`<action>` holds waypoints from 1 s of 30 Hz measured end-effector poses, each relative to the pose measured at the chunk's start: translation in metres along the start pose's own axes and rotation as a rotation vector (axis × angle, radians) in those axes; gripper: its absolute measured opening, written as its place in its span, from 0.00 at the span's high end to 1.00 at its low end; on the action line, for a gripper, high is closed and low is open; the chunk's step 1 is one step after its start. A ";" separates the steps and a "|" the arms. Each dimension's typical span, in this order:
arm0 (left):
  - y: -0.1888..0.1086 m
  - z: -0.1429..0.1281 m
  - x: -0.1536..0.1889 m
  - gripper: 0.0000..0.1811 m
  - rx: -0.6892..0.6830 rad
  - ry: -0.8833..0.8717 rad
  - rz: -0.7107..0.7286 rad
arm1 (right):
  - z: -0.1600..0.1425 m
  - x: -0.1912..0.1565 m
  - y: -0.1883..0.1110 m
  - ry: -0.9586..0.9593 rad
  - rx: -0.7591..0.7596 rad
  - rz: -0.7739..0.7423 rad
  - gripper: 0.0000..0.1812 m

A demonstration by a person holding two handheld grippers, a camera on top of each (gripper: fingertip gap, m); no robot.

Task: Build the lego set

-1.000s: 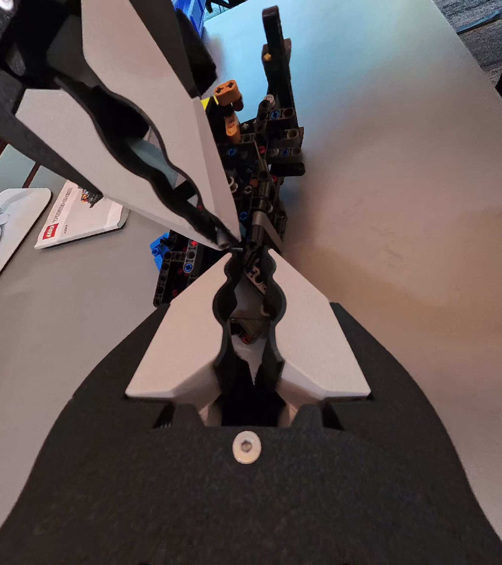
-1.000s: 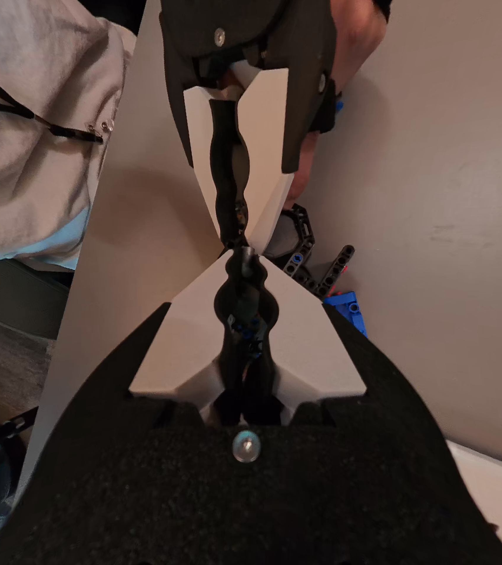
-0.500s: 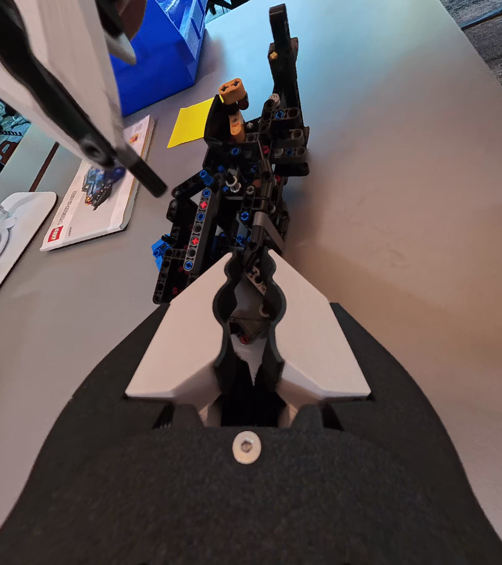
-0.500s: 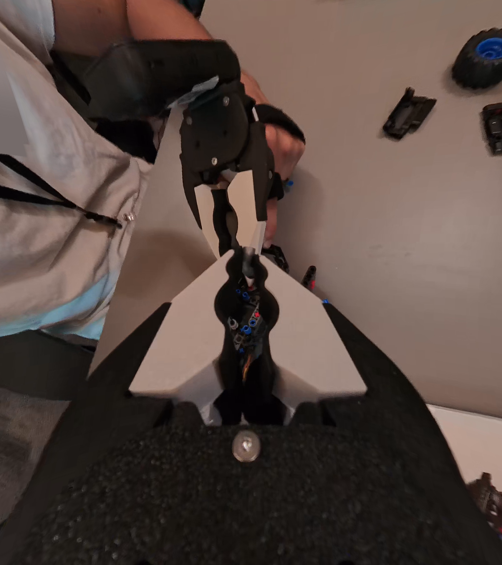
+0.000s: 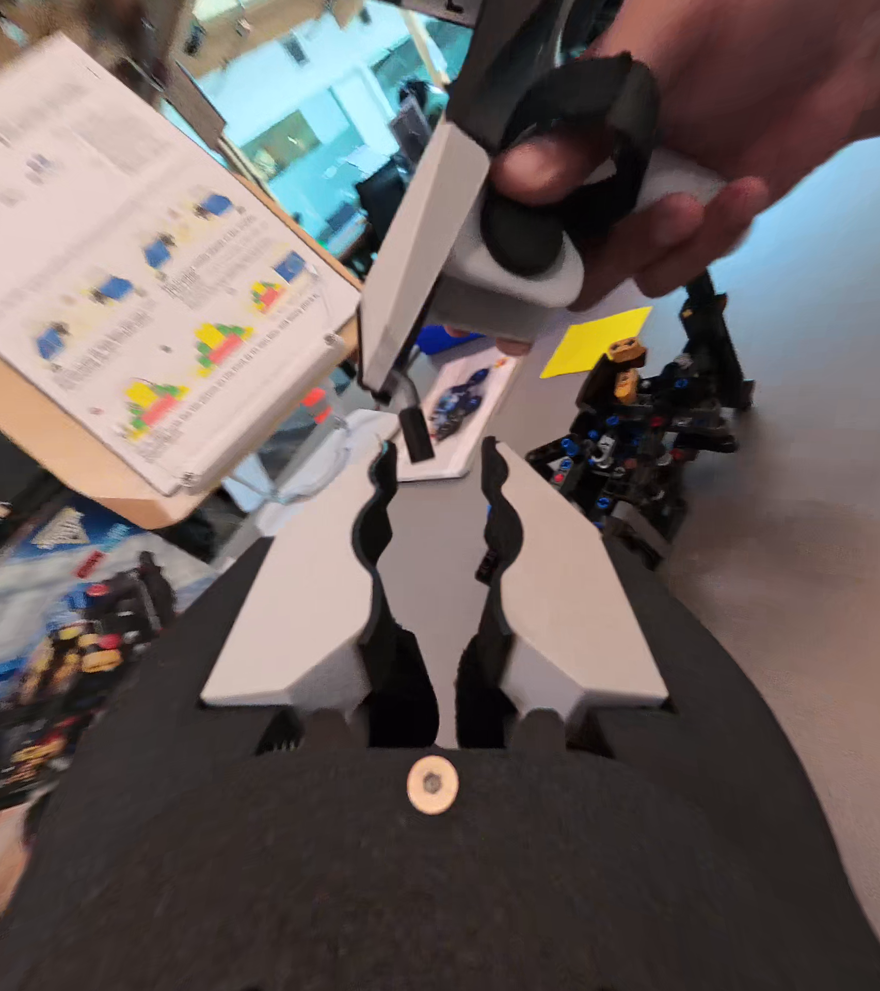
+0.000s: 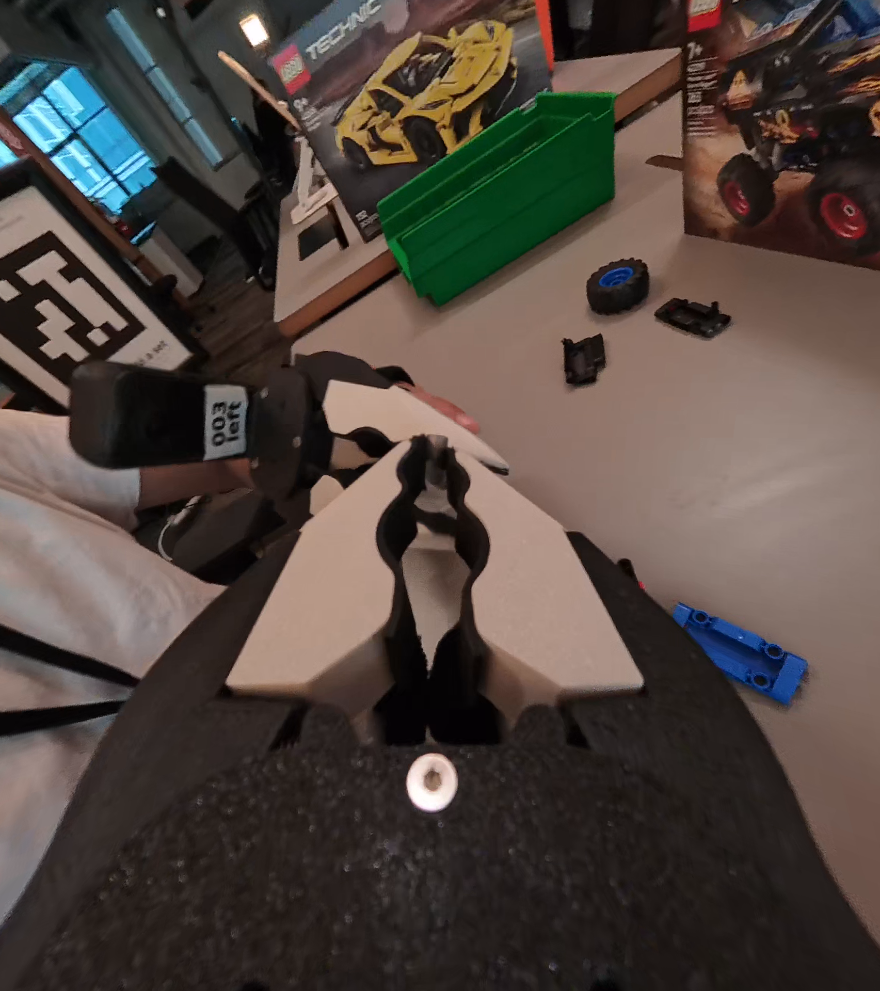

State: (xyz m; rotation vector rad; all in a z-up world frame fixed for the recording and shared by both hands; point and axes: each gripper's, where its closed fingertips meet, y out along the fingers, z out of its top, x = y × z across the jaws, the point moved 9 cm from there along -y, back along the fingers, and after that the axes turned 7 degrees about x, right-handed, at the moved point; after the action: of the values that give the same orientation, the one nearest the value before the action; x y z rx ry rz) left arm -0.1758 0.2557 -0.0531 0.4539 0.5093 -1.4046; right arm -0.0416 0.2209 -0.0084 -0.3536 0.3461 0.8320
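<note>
Small dark grey rod-shaped building piece (image 6: 435, 465) pinched at the very tips of the right gripper (image 6: 431, 456), fingers nearly together around it, raised above the grey table (image 6: 748, 482). Same piece seen in the left wrist view as a short black stub (image 5: 416, 441) hanging below that gripper's tips. Left gripper (image 5: 435, 456) spread wide apart, holding nothing, its tips just below the stub. Partly built black brick model (image 5: 641, 439) with blue pins and an orange part resting on the table to the right of the left gripper, near a yellow paper square (image 5: 596, 340). Toward the table's far edge: blue-hubbed black tyre (image 6: 617, 279), two small black parts, green plastic bin (image 6: 502, 204). Flat blue piece (image 6: 738, 657) near the right gripper's body.
</note>
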 end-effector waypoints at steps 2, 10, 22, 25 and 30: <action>-0.003 0.001 0.001 0.94 0.021 0.051 0.076 | -0.006 -0.004 0.005 -0.032 0.006 -0.040 0.96; -0.007 0.001 0.001 0.96 0.034 0.086 0.124 | -0.006 -0.017 0.004 -0.143 0.025 -0.173 0.96; -0.017 0.003 -0.008 0.95 0.079 0.218 0.117 | -0.005 -0.018 0.003 -0.090 0.055 -0.086 0.96; -0.020 0.003 -0.002 0.96 0.091 0.318 0.123 | -0.007 -0.023 0.002 -0.126 0.001 -0.059 0.96; -0.016 0.008 0.007 0.95 0.089 0.375 0.141 | -0.013 -0.027 0.006 -0.217 -0.067 -0.075 0.96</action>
State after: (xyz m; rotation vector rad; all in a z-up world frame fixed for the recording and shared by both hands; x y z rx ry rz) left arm -0.1907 0.2435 -0.0506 0.8187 0.7045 -1.2132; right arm -0.0647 0.2016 -0.0092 -0.3334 0.1021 0.8010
